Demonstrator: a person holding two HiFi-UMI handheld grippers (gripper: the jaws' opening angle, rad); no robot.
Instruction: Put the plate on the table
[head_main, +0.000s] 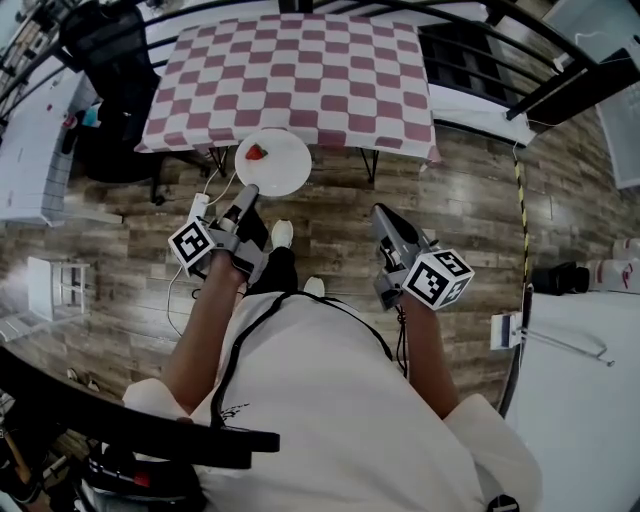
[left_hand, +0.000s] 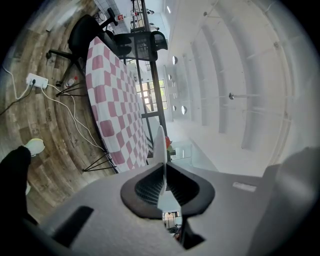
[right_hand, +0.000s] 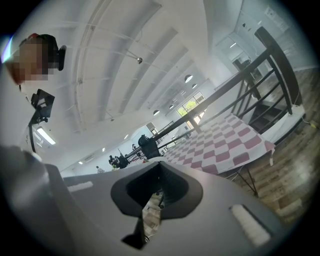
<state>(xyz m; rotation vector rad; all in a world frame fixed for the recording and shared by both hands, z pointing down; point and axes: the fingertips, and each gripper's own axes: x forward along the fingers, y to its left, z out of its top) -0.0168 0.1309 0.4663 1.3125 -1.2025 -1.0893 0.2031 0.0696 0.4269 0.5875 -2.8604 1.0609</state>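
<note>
Left tool (head_main: 248, 190) is clamped narrow on the rim of the white plate (head_main: 275, 165), which it holds level in the air at the near edge of the checkered counter (head_main: 300, 70), above the wood floor (head_main: 470, 200). A small red item (head_main: 257, 152) sits on the plate. Right tool (head_main: 380, 212) is closed and empty, well apart from the plate.

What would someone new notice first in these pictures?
A white plate with a small red item on it is clamped by its rim in the left tool, at the table's near edge. Ahead stands the table under a pink-and-white checked cloth. The right tool holds nothing, level with the person's right side.
</note>
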